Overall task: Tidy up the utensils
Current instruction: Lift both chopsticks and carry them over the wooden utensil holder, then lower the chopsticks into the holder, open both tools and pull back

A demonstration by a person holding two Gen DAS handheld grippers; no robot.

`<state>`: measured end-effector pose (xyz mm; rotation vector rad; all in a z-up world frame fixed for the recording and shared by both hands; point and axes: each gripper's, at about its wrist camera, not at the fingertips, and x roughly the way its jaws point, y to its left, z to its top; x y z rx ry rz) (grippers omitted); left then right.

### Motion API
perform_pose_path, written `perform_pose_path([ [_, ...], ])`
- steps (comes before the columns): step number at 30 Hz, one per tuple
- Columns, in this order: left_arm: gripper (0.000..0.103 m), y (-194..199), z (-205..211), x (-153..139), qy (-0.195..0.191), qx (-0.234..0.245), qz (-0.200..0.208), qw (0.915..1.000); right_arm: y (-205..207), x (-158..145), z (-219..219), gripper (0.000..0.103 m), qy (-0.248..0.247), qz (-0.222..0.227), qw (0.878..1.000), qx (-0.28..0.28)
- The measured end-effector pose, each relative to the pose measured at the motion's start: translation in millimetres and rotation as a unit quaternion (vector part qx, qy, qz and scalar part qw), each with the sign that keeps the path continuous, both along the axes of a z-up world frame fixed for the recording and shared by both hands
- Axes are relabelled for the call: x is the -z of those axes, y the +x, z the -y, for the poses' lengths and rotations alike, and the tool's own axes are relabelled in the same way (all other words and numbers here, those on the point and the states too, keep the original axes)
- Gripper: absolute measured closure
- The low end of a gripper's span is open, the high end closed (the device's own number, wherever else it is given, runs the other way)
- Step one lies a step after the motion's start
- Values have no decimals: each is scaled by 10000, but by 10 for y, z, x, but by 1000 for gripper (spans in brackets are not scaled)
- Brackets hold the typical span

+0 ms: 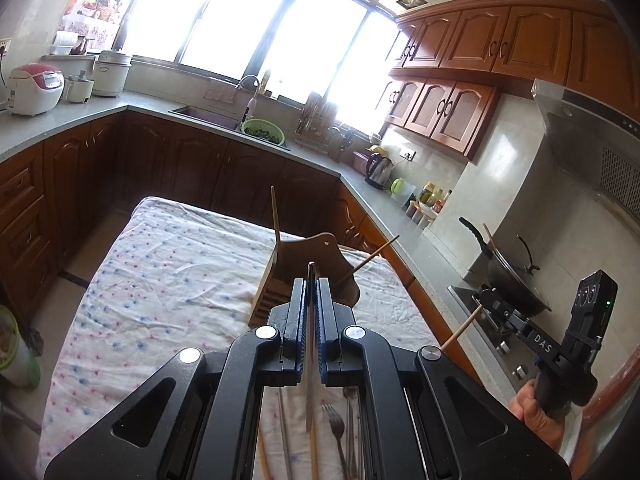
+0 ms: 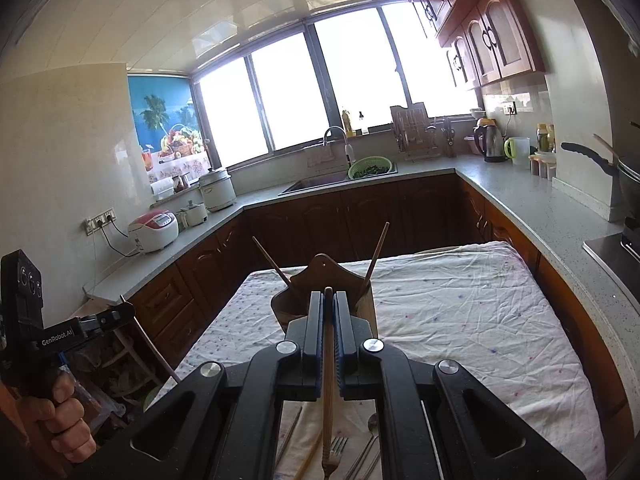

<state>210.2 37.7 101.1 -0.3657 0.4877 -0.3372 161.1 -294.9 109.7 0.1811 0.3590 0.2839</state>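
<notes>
Left claw (image 1: 312,280) is pinched narrow on a thin metal chopstick (image 1: 310,360), which runs up between the blue pads and pokes out just past the tips. Right claw (image 2: 328,300) is pinched narrow on a wooden chopstick (image 2: 328,380), held the same way, tip just clear of the pads. Landmark: wooden utensil holder (image 1: 304,272), standing on the cloth-covered worktop (image 1: 160,280). Both claws are raised above the worktop, on the near side of the holder and pointing at it; neither held stick touches the holder as far as I can tell. Two wooden chopsticks already stand in the holder, one (image 1: 275,216) leaning off its left side, one (image 1: 374,256) slanting out to its right. On the near side of the holder, under the claws, loose utensils lie on the cloth: a fork (image 1: 336,428), a metal spoon (image 2: 372,424), more metal chopsticks (image 1: 285,432) and wooden ones (image 1: 264,456). In the left wrist view the right claw shows far right of the holder, gripped by the person's hand (image 1: 532,404). Wok (image 1: 512,280) on the stove beyond it.
</notes>
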Motion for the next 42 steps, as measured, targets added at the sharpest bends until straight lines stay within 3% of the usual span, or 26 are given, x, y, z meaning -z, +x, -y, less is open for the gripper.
perform_pose_path([
  [16,100,867,-24,-524,-172,-326,626,9974,702,-557,-43,98,235,741,9968,169],
  [23,100,1321,39,-577,-131,-527,770,9956,1092,-573,-38,98,289,951,9944,359],
  [29,100,1677,145,-282,-89,-759,736,9944,1366,-360,7,98,368,918,9940,474],
  [33,100,1884,187,48,-148,-856,489,9950,1438,-88,15,98,409,920,9929,638],
  [42,100,2013,299,504,-167,-881,291,9955,1529,338,96,98,721,780,9900,933],
])
